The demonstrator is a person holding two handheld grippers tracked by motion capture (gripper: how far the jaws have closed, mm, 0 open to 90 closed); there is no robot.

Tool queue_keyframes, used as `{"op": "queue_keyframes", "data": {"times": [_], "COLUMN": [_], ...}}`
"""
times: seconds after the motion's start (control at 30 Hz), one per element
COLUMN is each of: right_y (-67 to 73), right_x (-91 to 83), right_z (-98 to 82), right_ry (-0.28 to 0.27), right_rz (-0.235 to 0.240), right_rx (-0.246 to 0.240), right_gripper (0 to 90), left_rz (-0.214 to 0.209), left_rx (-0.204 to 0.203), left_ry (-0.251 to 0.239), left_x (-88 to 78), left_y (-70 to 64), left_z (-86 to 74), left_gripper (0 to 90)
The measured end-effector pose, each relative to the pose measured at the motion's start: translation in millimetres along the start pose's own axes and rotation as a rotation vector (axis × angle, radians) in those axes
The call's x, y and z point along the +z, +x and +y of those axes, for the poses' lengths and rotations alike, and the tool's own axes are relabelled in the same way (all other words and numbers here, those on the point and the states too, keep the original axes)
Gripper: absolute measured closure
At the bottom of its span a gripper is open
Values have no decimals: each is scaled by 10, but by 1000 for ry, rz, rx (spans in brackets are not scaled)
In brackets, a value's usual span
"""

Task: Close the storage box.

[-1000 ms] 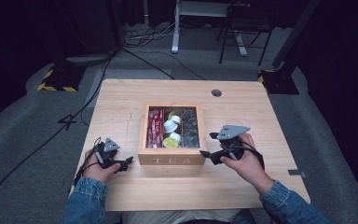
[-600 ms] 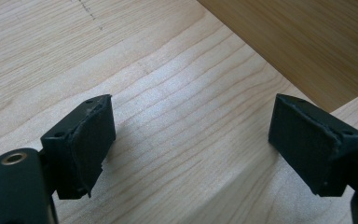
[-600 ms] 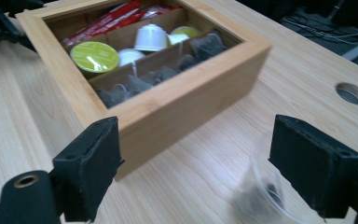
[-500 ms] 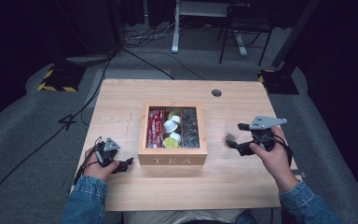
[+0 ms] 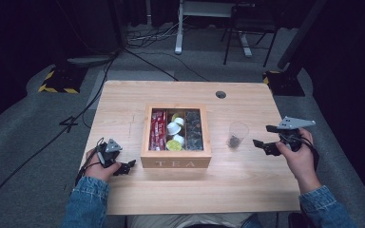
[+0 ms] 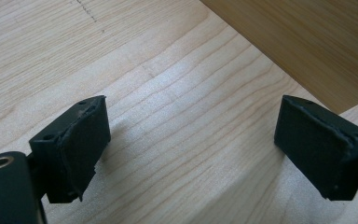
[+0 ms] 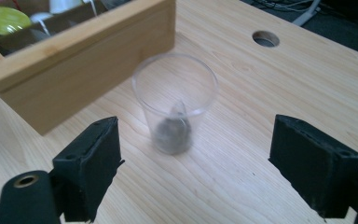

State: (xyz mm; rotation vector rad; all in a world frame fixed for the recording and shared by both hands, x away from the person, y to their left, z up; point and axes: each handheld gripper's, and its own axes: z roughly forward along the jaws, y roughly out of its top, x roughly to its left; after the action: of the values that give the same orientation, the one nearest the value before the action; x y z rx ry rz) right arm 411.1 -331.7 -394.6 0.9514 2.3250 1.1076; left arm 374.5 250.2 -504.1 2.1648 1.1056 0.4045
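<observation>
A clear plastic cup with a dark tea bag at its bottom stands upright on the table, right of the wooden tea box. My right gripper hovers just right of the cup, open and pointing at it. In the right gripper view the cup stands beyond the wide-apart pads of that gripper, apart from both. Its jaws have just been opening. My left gripper rests at the box's front left corner. Its jaws have just been opening too, and in the left gripper view only bare wood lies between them.
The box holds red packets, white and yellow pods and dark sachets. Its side wall is close behind the cup. A cable hole sits in the far part of the table. Cables trail on the floor.
My right hand has moved right, away from the box's front corner. The cup now stands free between the box and that gripper. The left hand has stayed put.
</observation>
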Motion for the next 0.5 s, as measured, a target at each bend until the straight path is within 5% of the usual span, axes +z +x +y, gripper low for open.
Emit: {"op": "queue_keyframes", "data": {"times": [0.3, 0.5], "right_y": [-275, -423], "right_x": [102, 230], "right_z": [-318, -614], "right_ry": [74, 75], "right_rz": [-22, -57], "right_rx": [23, 101], "right_gripper": [175, 186], "left_rz": [4, 8], "left_rx": [-16, -11], "left_ry": [-4, -2], "left_x": [8, 7], "left_y": [6, 14], "left_z": [2, 4], "left_gripper": [107, 107]}}
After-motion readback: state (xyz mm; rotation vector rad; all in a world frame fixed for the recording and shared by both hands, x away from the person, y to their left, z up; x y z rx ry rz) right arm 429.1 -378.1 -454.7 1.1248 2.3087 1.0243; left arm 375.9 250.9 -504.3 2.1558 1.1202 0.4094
